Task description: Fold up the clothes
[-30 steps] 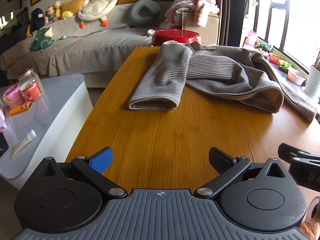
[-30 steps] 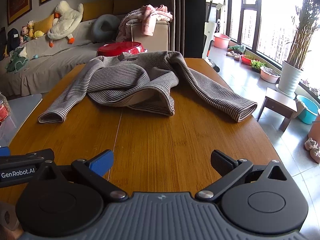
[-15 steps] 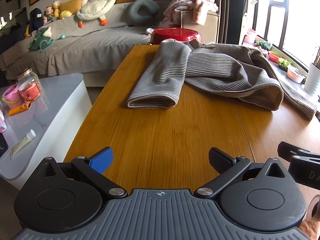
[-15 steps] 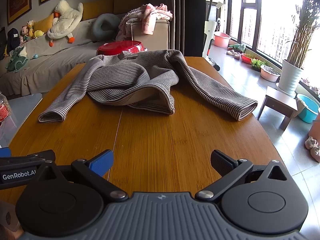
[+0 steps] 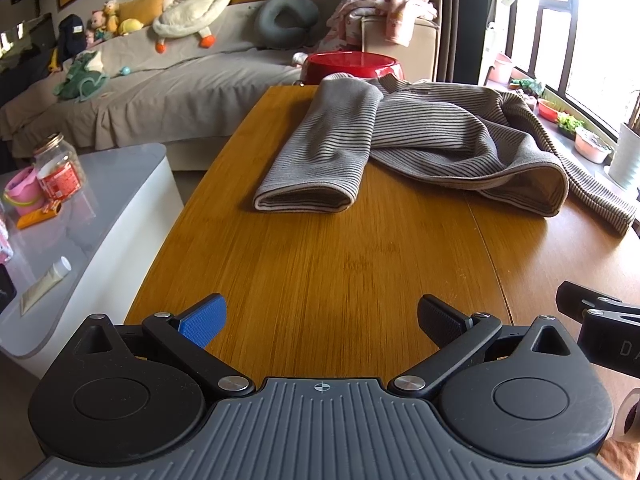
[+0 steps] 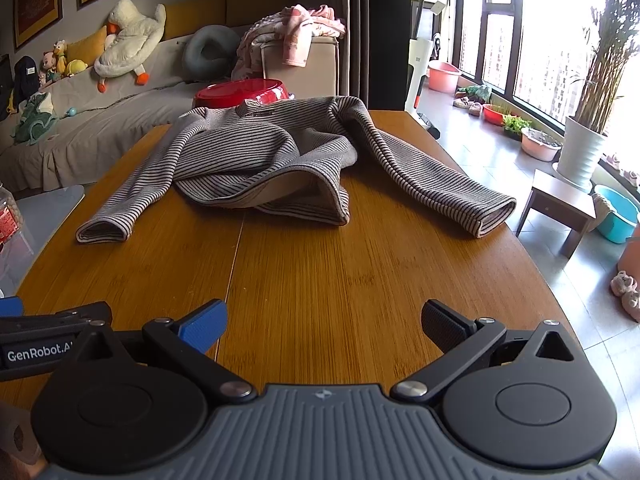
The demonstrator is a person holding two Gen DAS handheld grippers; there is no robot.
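Note:
A grey striped sweater (image 5: 432,140) lies crumpled on the far half of the wooden table (image 5: 320,272), sleeves spread to both sides; it also shows in the right wrist view (image 6: 264,160). Its left sleeve cuff (image 5: 304,200) points toward me, its right sleeve (image 6: 440,184) reaches the table's right edge. My left gripper (image 5: 320,320) is open and empty above the near table edge, well short of the sweater. My right gripper (image 6: 322,322) is open and empty beside it, to the right.
A red basin (image 5: 352,64) stands behind the table's far end. A white side table (image 5: 80,216) with a jar and small items is at the left. A sofa with toys is behind. A stool (image 6: 560,208) and plant pots stand on the floor at the right.
Both grippers have edged slightly forward toward the sweater; the sweater has not moved and both grippers stay open.

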